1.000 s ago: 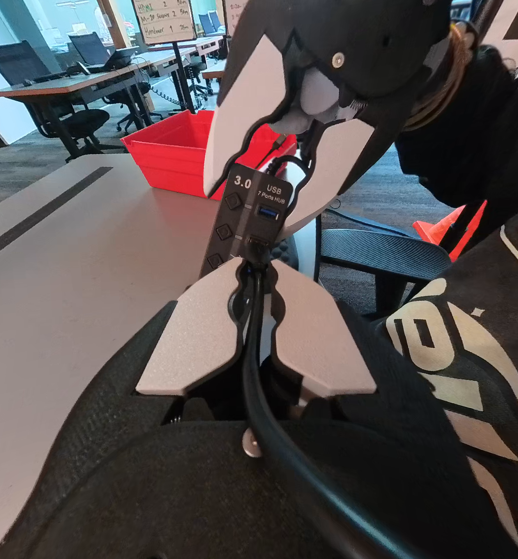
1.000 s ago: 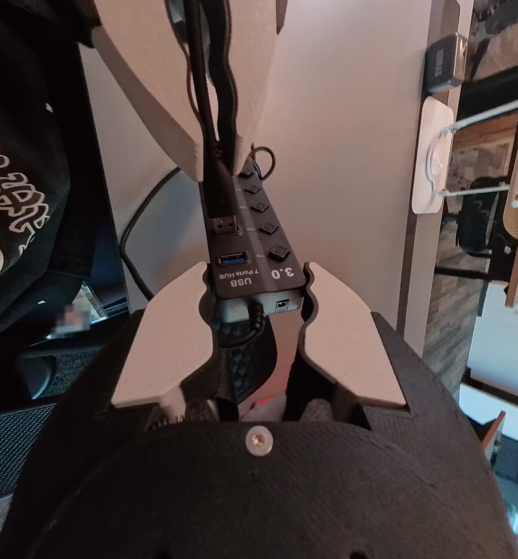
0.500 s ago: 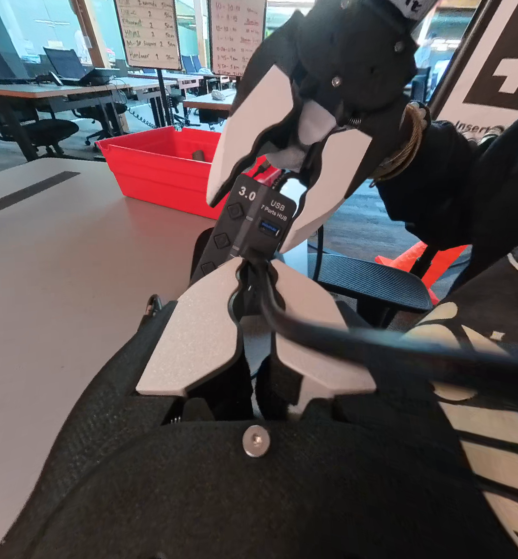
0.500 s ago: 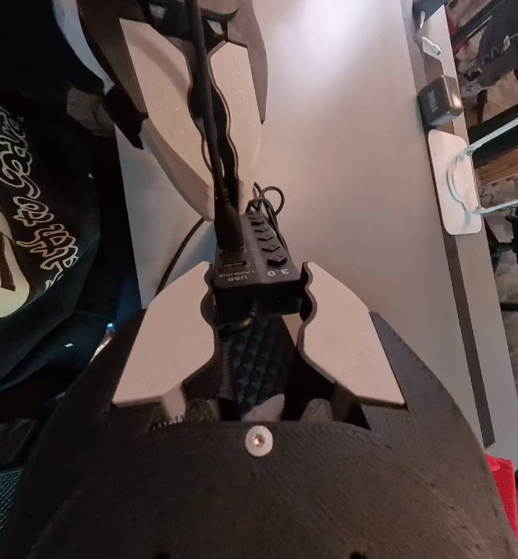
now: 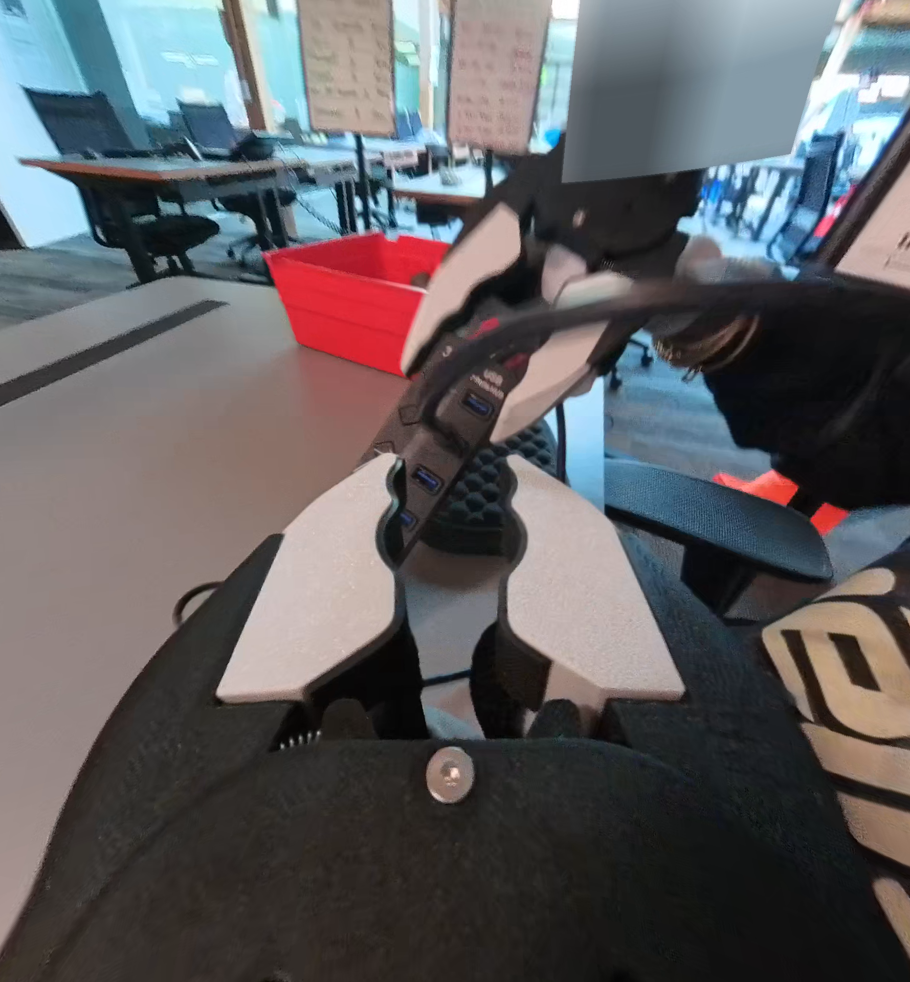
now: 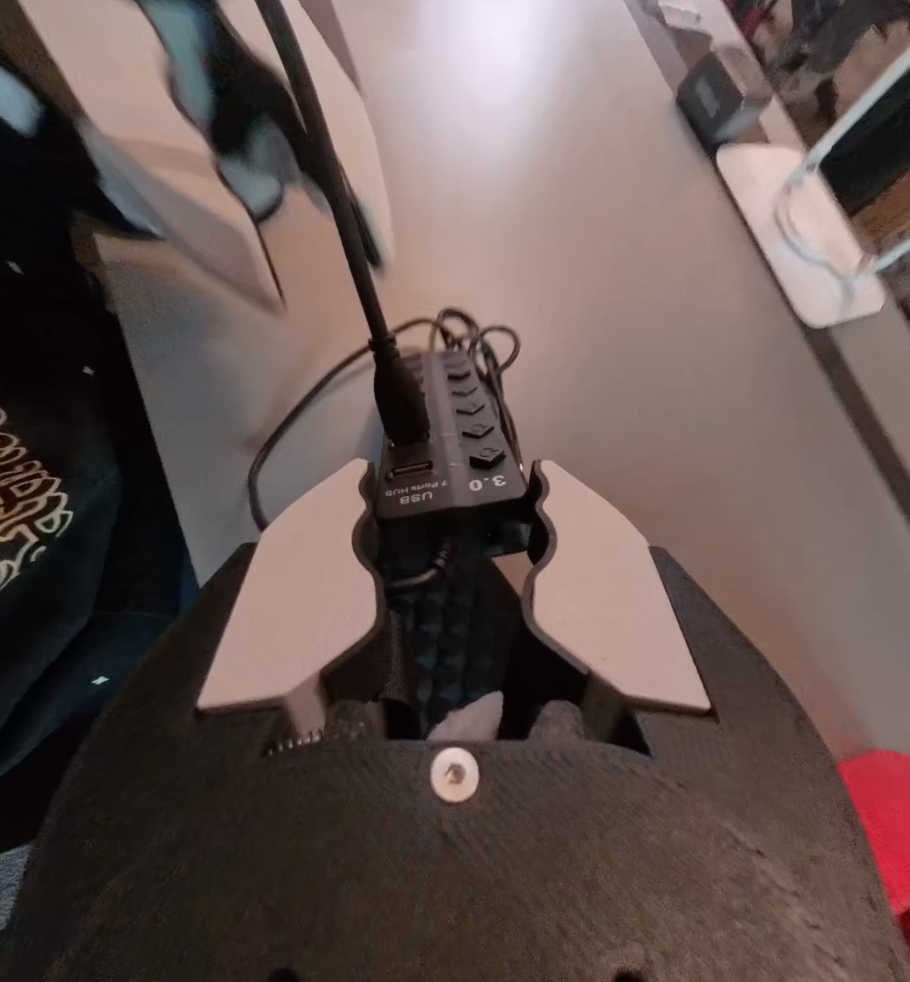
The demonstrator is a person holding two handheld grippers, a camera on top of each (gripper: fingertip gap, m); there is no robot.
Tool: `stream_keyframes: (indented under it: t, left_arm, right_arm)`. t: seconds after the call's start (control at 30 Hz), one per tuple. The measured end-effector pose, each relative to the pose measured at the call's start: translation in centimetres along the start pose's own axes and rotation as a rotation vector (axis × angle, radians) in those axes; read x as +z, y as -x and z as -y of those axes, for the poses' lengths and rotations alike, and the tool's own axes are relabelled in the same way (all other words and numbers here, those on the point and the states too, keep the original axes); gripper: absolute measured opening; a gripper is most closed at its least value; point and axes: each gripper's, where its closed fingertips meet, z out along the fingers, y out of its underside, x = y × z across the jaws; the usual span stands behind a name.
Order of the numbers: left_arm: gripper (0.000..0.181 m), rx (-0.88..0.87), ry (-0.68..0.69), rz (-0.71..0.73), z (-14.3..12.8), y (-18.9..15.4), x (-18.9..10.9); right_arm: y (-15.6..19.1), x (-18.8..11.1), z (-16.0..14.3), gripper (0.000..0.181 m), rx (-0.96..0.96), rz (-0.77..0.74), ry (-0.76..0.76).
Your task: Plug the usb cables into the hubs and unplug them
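released: left gripper (image 5: 450, 491) off cable (image 6: 389, 366) (plugged) | right gripper (image 6: 450, 494) clamps hub (image 6: 450, 483)

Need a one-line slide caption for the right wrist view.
Right gripper clamps the black hub, a black cable plugged into its second port.

A black seven-port USB hub (image 6: 450, 467) is a long slim bar with a row of blue ports (image 5: 427, 481) beside a row of square buttons (image 6: 487, 457). It is held up off the grey table, its labelled end nearest in the right wrist view, running off toward 12 o'clock. A thick black USB cable (image 6: 357, 265) sits plugged into the second port, rising toward 11 o'clock. A thin black cord (image 6: 474, 340) loops at its far end.
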Motion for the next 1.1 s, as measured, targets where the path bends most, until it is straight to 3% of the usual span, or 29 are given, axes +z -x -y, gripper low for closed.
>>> stream_keyframes:
  t: [0.13,0.27,0.37,0.53,0.67,0.8,0.87,1.0,1.1]
  left_arm:
    - [0.031,-0.058,-0.163,0.165,1.3,3.3,-6.1]
    - [0.032,-0.027,-0.306,0.348,2.9,5.5,-12.7]
    - [0.031,0.028,-0.380,0.451,4.6,6.2,-16.4]
    - [0.032,0.096,-0.393,0.580,4.9,7.4,-19.8]
    - [0.034,0.200,-0.380,0.705,5.4,7.8,-23.1]
    - [0.034,0.203,-0.323,0.842,5.1,8.7,-27.2]
    - [0.034,0.196,-0.311,0.938,4.7,9.2,-29.9]
    - [0.033,0.151,-0.211,1.145,2.9,10.2,-35.2]
    - [0.034,0.078,-0.030,1.281,0.4,10.8,-38.5]
  right_arm:
    - [-0.3,2.2,-4.2,0.055,0.167,0.072,0.018]
    - [-0.4,3.8,-6.4,0.055,0.248,0.101,0.061]
    - [-1.6,4.4,-6.9,0.057,0.252,0.011,0.083]
    - [-5.1,3.2,-5.0,0.071,0.235,-0.221,-0.068]
    - [-8.1,-0.1,-4.0,0.085,0.110,-0.519,-0.165]
    - [-9.8,-4.1,-7.4,0.080,0.011,-0.812,0.078]
    - [-9.9,-6.7,-7.9,0.083,-0.009,-0.916,0.107]
    - [-10.2,-14.1,-7.3,0.083,0.102,-1.178,-0.114]
    - [-9.1,-20.5,-5.7,0.089,0.182,-1.350,-0.507]
